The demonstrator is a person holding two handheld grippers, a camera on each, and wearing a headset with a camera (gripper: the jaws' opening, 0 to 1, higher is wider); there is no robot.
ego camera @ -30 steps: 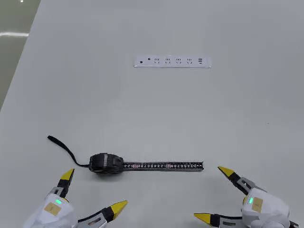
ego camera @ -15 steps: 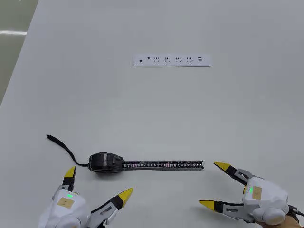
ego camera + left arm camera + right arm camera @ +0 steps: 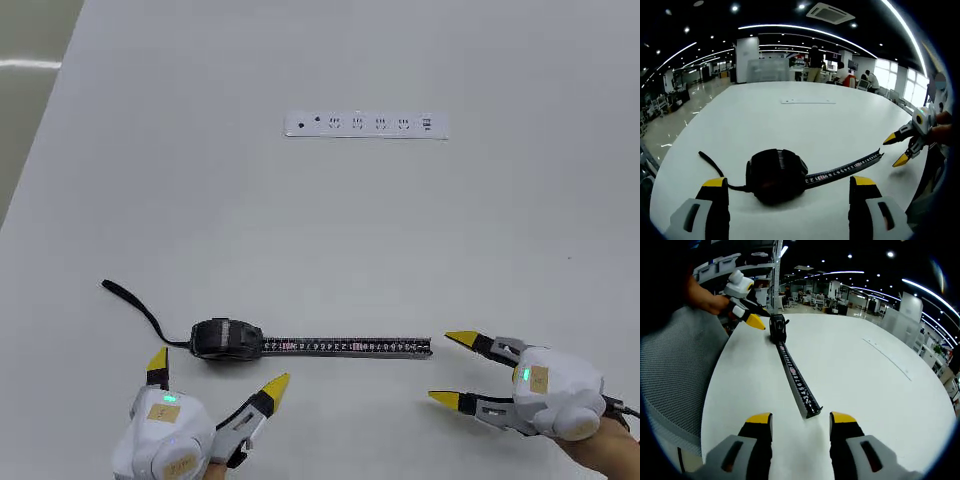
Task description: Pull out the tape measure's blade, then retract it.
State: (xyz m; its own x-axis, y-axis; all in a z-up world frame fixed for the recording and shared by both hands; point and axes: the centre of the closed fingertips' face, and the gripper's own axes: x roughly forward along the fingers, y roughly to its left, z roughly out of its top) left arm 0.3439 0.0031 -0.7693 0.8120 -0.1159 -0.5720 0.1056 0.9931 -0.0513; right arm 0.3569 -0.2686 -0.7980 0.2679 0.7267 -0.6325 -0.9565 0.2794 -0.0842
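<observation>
My left gripper (image 3: 218, 370) gapes wide just beside the tape measure (image 3: 225, 340). My right gripper (image 3: 452, 368), also open, faces the tip of its blade (image 3: 345, 347)

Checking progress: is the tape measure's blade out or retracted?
Out. The blade lies stretched flat on the table from the tape measure case, its tip just ahead of the open right gripper.

There is one tape measure (image 3: 225, 340), one power strip (image 3: 366, 125), one white table (image 3: 300, 220) and two grippers, the left gripper (image 3: 218, 370) and the right gripper (image 3: 452, 368).
</observation>
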